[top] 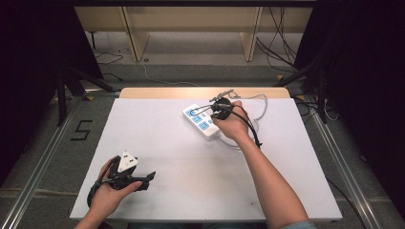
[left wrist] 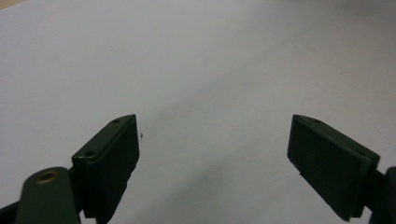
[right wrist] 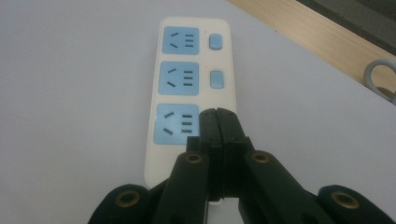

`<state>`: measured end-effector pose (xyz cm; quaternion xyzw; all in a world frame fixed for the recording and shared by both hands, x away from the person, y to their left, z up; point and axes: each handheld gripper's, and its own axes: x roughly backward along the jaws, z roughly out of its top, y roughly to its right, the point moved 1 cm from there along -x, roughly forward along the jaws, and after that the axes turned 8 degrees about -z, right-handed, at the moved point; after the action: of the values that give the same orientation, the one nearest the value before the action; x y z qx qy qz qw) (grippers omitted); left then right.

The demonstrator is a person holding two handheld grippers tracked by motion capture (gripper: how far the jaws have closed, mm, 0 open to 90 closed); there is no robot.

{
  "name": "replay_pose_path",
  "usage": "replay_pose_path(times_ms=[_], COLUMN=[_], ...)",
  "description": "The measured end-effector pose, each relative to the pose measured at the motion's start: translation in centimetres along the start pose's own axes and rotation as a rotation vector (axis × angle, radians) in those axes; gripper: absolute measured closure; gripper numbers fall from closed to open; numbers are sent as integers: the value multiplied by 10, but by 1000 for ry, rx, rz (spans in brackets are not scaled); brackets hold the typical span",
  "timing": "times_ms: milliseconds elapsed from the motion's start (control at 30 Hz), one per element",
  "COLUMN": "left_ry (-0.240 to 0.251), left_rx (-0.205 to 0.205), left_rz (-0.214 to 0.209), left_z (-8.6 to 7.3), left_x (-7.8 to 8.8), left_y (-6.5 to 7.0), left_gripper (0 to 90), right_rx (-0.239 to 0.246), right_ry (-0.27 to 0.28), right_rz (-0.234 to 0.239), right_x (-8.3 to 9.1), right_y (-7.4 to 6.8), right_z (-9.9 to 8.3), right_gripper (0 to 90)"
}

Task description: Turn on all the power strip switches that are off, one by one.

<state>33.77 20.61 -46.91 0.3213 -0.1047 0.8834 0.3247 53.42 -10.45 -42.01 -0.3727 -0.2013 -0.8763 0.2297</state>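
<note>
A white power strip (top: 200, 120) with blue sockets lies at the far middle of the white table; in the right gripper view the power strip (right wrist: 189, 79) shows three blue sockets and two blue-grey switch buttons (right wrist: 215, 42). My right gripper (right wrist: 217, 114) is shut, jaws pressed together with nothing between them, its tips over the nearest socket's right edge, where a third switch would be hidden. In the high view the right gripper (top: 219, 106) sits above the strip. My left gripper (top: 149, 177) rests near the table's front left, and the left gripper (left wrist: 215, 140) stands open over bare table.
The strip's grey cord (top: 260, 102) loops behind it toward the table's far right; a bit of the cord (right wrist: 380, 79) shows by the wooden table edge (right wrist: 308, 37). The white table top (top: 191, 162) is ringed by dark floor, cables and metal rails.
</note>
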Motion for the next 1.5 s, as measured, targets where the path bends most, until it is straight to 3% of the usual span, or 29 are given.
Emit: replay_pose_path(times_ms=[767,1500], left_ry=[2,-1], left_rx=[2,5], left_rz=[-1,0], left_z=[0,-1], left_x=[0,0], left_y=[-1,-1], left_gripper=[165,164], right_rx=[-8,-14], right_ry=[-41,-74], right_rz=[-1,-4], right_x=[-19,-37], right_y=[-2,1], right_z=[10,7], right_gripper=[900,900])
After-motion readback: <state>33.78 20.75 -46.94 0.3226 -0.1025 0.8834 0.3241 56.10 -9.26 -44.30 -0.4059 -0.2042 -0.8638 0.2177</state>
